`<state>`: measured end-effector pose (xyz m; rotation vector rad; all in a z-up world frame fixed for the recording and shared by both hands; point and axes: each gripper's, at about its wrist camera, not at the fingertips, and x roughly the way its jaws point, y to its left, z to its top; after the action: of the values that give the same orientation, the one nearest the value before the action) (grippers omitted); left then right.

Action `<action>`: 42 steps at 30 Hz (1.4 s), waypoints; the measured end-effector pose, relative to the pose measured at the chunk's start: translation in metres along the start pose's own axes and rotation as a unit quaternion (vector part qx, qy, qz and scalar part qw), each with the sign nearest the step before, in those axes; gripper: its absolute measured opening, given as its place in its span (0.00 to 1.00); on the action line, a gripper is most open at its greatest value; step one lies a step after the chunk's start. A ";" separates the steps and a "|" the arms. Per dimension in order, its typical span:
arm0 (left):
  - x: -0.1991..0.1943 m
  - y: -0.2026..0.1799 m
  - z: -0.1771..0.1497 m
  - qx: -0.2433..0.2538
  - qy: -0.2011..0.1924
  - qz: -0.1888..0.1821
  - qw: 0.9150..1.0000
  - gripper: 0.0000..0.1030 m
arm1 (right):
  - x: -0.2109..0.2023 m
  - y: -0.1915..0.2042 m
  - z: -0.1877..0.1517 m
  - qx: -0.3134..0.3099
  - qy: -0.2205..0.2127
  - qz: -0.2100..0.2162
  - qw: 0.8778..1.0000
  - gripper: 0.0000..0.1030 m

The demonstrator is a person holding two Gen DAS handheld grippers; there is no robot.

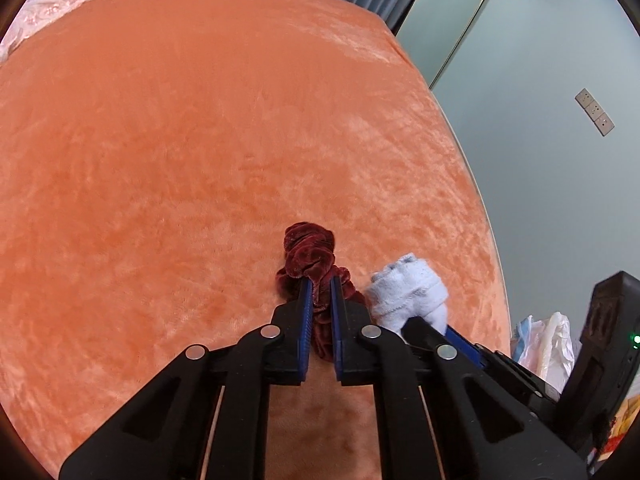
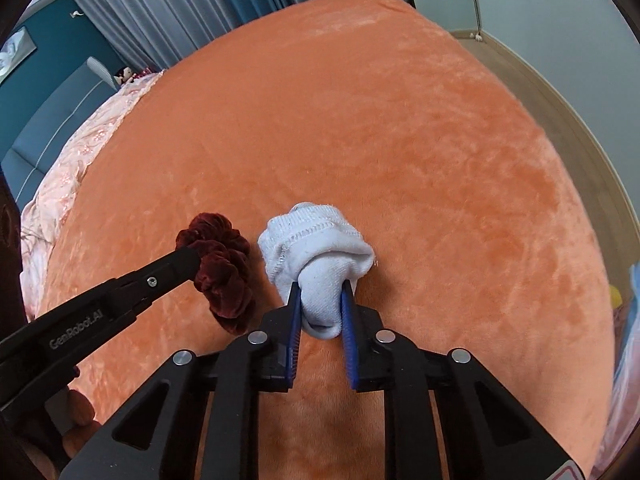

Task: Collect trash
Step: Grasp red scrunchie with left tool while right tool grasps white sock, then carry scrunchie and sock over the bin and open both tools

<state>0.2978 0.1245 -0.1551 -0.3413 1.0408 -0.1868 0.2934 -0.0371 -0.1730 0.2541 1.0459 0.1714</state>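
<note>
My left gripper (image 1: 321, 280) is shut on a dark red velvet scrunchie (image 1: 310, 252) over the orange bed cover (image 1: 200, 140). My right gripper (image 2: 322, 286) is shut on a rolled white sock (image 2: 316, 248) just right of the scrunchie. In the right wrist view the scrunchie (image 2: 224, 276) hangs from the left gripper's black fingers (image 2: 176, 266) at the left. In the left wrist view the sock (image 1: 408, 288) sits at the tip of the right gripper, close beside my left fingers. I cannot tell whether either item still touches the cover.
The orange cover (image 2: 400, 140) fills both views. A pink quilt (image 2: 80, 152) lies along the bed's far side. Plastic bags (image 1: 548, 340) sit on the floor past the bed's right edge. Grey curtains (image 2: 160, 8) and a pale wall (image 1: 540, 80) stand behind.
</note>
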 end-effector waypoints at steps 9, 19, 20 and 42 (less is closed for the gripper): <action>-0.048 -0.056 -0.002 0.046 -0.040 -0.011 0.998 0.08 | -0.087 -0.017 0.006 0.008 -0.079 -0.006 0.997 0.17; -0.117 -0.156 -0.017 0.120 -0.096 -0.059 0.986 0.08 | -0.206 -0.061 0.004 0.033 -0.178 -0.022 0.983 0.17; -0.122 -0.165 -0.018 0.127 -0.099 -0.063 0.985 0.08 | -0.218 -0.066 0.003 0.037 -0.188 -0.023 0.981 0.17; -0.194 -0.338 -0.102 0.293 -0.126 -0.166 0.933 0.08 | -0.367 -0.174 -0.072 0.145 -0.305 -0.081 0.938 0.17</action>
<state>0.1162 -0.1492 0.0779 0.0104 0.6248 -0.7238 0.0533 -0.2899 0.0473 0.4514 0.4636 -0.2073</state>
